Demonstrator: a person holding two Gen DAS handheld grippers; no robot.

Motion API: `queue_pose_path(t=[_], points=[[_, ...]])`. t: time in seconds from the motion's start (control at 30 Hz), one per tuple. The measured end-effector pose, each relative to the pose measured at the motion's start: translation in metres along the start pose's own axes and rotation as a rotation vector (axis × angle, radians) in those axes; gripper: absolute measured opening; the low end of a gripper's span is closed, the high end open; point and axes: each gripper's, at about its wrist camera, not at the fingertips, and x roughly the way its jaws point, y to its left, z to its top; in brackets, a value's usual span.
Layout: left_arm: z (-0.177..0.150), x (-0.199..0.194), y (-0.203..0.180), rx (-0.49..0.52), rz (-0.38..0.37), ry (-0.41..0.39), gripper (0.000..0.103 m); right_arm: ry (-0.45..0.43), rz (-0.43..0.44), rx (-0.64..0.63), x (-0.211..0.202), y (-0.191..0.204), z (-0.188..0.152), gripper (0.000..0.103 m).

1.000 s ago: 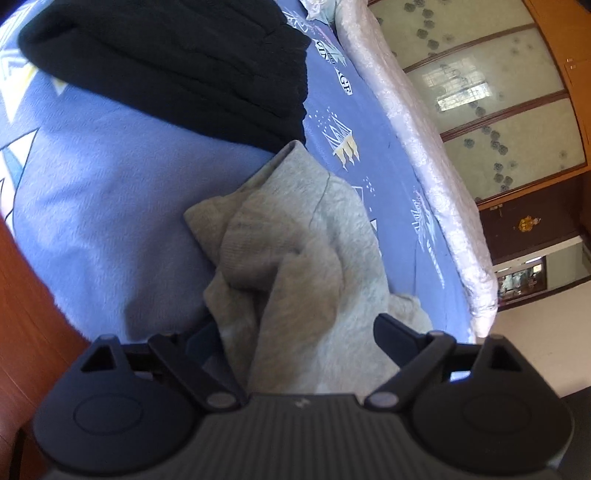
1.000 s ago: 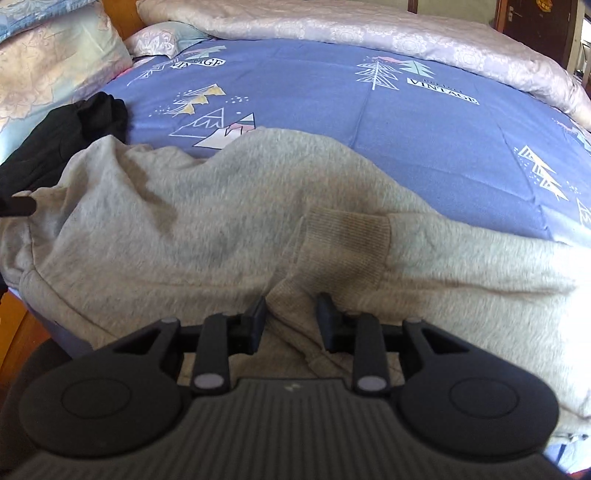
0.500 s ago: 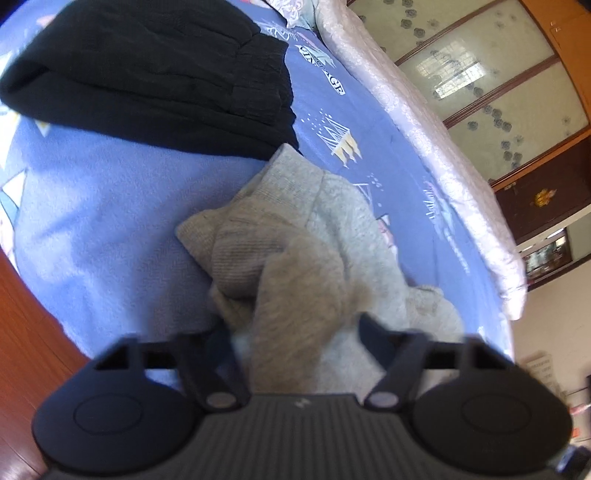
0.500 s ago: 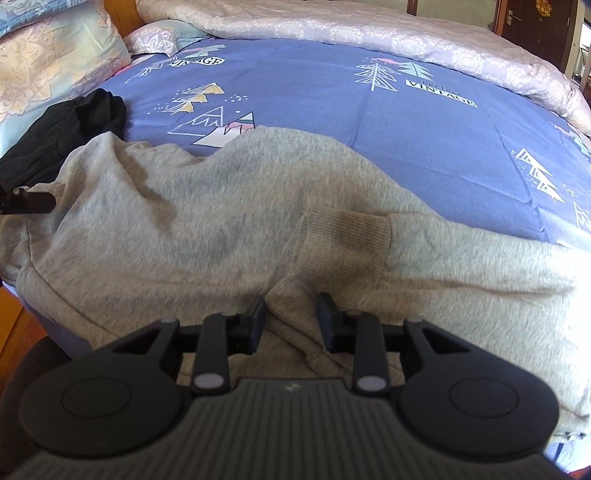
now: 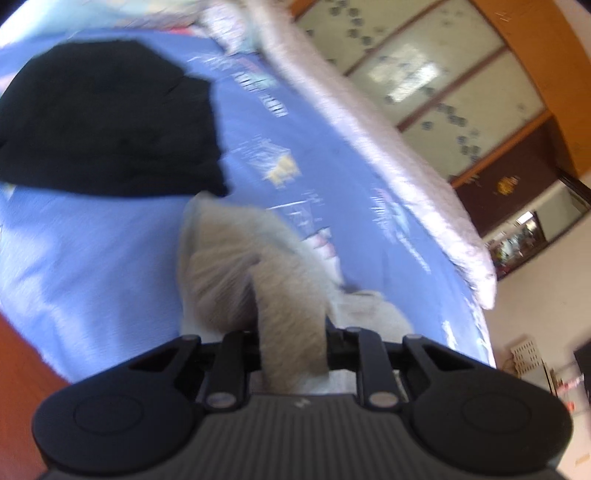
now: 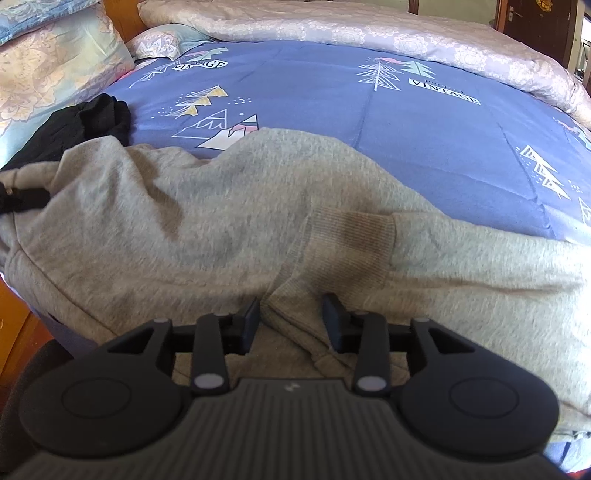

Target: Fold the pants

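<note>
1. The left gripper (image 5: 293,341) has just been closing, and its jaws now pinch a bunched fold of the grey sweatpants (image 6: 236,221). The cloth rises out of the jaws as a narrow ridge in the left wrist view.
2. The right gripper (image 6: 291,317) has just been opening a little. Its jaws straddle a fold just below the ribbed cuff (image 6: 351,240) with the cloth between them; whether the pads still press on it cannot be told.
3. The pants lie along the near edge of the bed, with their long axis running across the right gripper's view from left to right. The left gripper grips the far left end, where its tip (image 6: 26,195) shows.
4. The fabric is thick, soft fleece, slack and rumpled; the cuff is tighter ribbed knit.
5. Beyond lies the blue printed sheet (image 6: 424,122), smooth and flat, with a folded black garment (image 5: 107,118) near the left end and a pale quilt (image 6: 369,26) at the far side.
</note>
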Motion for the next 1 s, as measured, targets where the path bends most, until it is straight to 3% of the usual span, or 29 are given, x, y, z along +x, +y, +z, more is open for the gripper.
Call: queue_pose_path(t=[0.17, 0.23, 0.3, 0.4, 0.57, 0.73, 0.77, 0.83, 0.87, 0.9, 1.0], points=[[0.002, -0.003, -0.042, 0.141, -0.019, 0.001, 0.018, -0.027, 0.06, 0.032, -0.012, -0.007, 0.003, 0.045], [0.002, -0.001, -0.054, 0.184, -0.02, 0.007, 0.018, -0.103, 0.109, 0.003, -0.032, -0.007, 0.002, 0.048], [0.003, 0.0, -0.064, 0.218, -0.017, 0.015, 0.018, -0.191, 0.141, -0.071, -0.055, -0.002, 0.0, 0.067], [0.001, 0.003, -0.08, 0.262, -0.008, 0.027, 0.018, -0.274, 0.188, -0.189, -0.078, 0.01, -0.003, 0.078], [-0.008, 0.011, -0.125, 0.393, -0.048, 0.054, 0.018, -0.306, 0.229, -0.33, -0.081, 0.042, 0.005, 0.084], [-0.037, 0.022, -0.181, 0.617, -0.091, 0.098, 0.019, -0.331, 0.229, -0.293, -0.07, 0.053, 0.022, 0.085], [-0.041, 0.025, -0.19, 0.643, -0.099, 0.105, 0.02, -0.35, 0.223, -0.261, -0.069, 0.051, 0.025, 0.084], [-0.046, 0.027, -0.204, 0.686, -0.103, 0.11, 0.024, -0.419, 0.189, -0.195, -0.073, 0.038, 0.023, 0.066], [-0.046, 0.026, -0.21, 0.699, -0.132, 0.12, 0.026, -0.42, 0.164, -0.163, -0.073, 0.029, 0.025, 0.039], [-0.045, 0.023, -0.216, 0.698, -0.164, 0.125, 0.027, -0.403, 0.163, -0.123, -0.072, 0.018, 0.027, 0.033], [-0.04, 0.006, -0.226, 0.683, -0.266, 0.057, 0.038, -0.381, 0.147, 0.078, -0.072, -0.033, 0.029, 0.027]])
